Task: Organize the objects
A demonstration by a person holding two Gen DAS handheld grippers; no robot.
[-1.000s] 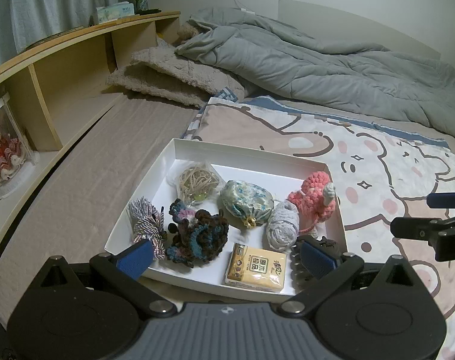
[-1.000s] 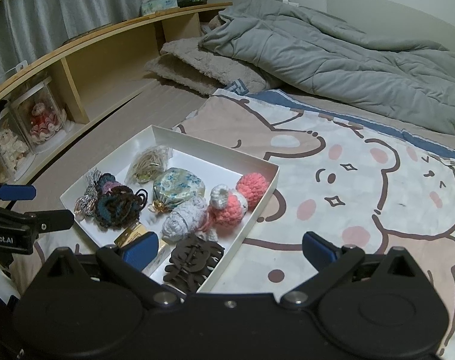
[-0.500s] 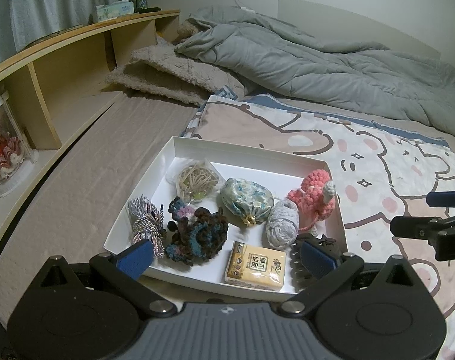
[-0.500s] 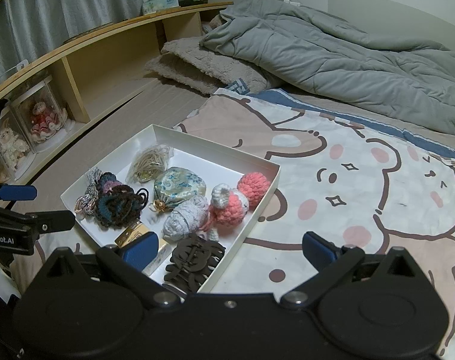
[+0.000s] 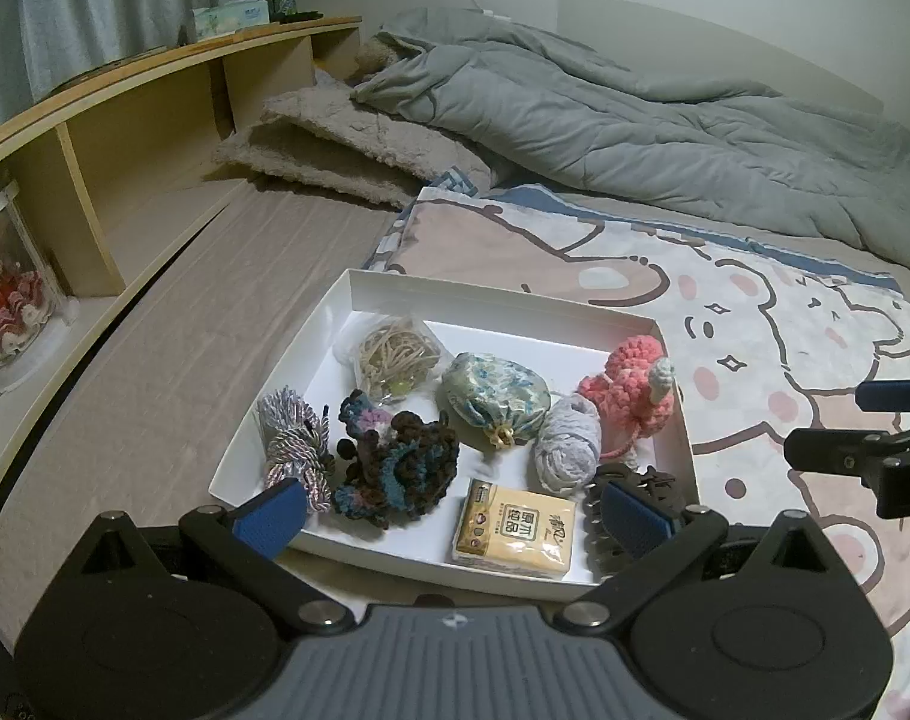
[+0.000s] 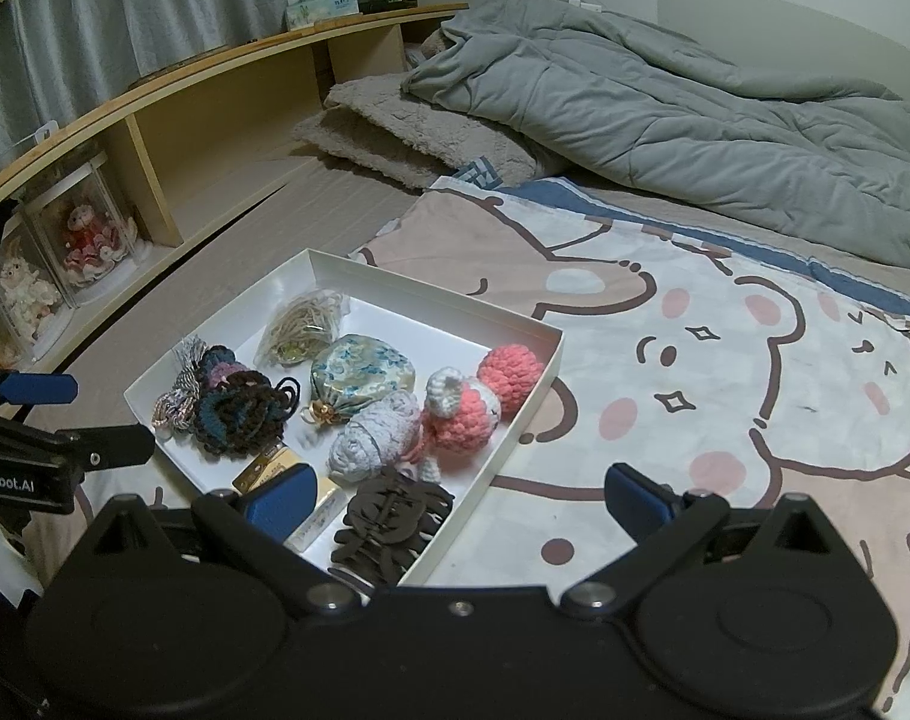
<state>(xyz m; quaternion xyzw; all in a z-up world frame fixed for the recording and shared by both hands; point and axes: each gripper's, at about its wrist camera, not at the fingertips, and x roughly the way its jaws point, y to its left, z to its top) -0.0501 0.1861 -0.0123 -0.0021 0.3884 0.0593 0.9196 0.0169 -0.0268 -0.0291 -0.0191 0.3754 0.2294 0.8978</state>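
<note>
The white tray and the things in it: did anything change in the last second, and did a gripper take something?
Nothing visibly changed. The white tray holds the same items in the same places, and the left gripper and right gripper hover open, holding nothing.

Left claw (image 6: 65, 420) body, left edge of right wrist frame: white lettering "nRobot.AI", start cut off by frame edge. Yellow tissue pack (image 5: 514, 528) in white tray (image 5: 502, 306), lower centre of left wrist frame: large Chinese characters, too small to read reliably.
</note>
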